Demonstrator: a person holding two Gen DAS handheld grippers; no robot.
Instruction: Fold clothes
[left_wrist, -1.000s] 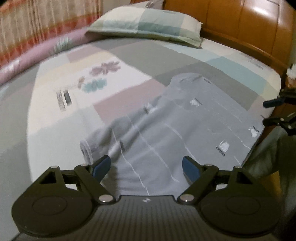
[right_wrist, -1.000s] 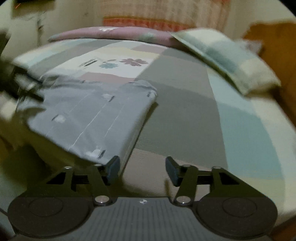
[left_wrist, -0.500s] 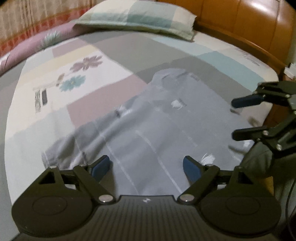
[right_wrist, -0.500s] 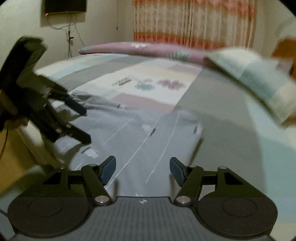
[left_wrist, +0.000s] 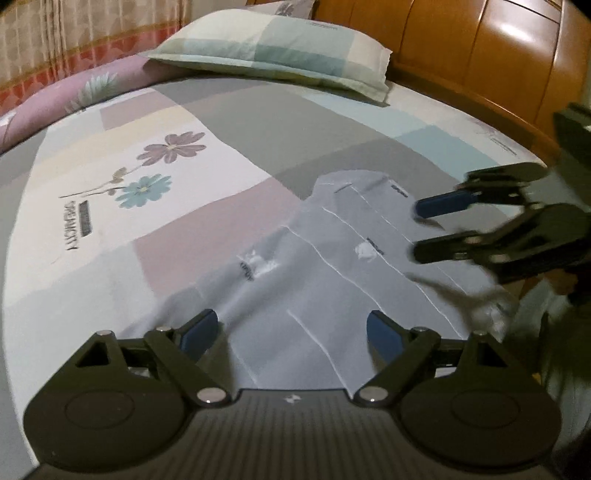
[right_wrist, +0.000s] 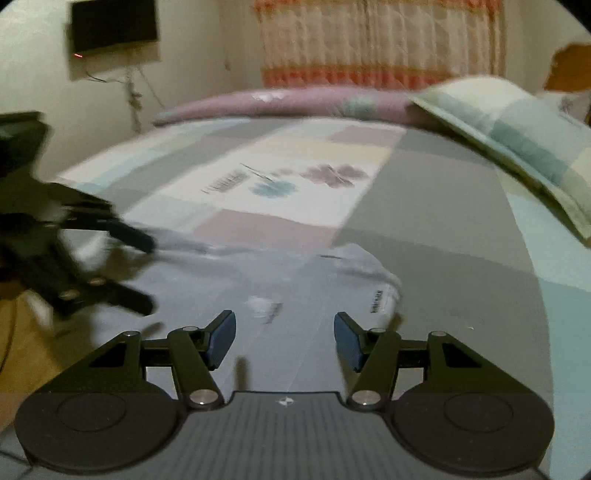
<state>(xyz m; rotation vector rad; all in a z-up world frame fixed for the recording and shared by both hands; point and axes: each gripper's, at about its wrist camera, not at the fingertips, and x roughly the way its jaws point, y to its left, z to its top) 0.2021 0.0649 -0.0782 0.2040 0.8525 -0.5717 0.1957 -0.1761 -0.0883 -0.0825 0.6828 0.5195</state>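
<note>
Left wrist view: the grey white-lined cotton garment (left_wrist: 332, 266) is lying flat near the patchwork bed (left_wrist: 221, 122) edge, apparently unfolded or partly folded. The left hand-held gripper (left_wrist: 291, 332) is hovering wide open, empty.

Right wrist view: the right hand-held gripper (right_wrist: 284, 338), its jaws having just been closing, is hovering partly open over the garment, gripping nothing.

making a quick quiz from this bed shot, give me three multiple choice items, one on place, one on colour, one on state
1. Where does the grey garment lie?
A. on the pillow
B. on the bedsheet near its edge
C. on the floor

2. What colour are the pads of the left hand-held gripper?
A. red
B. white
C. blue

3. What state is the right hand-held gripper in?
A. open over the garment, nothing clamped
B. shut on the pillow
C. shut on the curtain

Key: B, it is spread on the patchwork bedsheet; C, both pads show blue; A, a clear gap between its pads.
</note>
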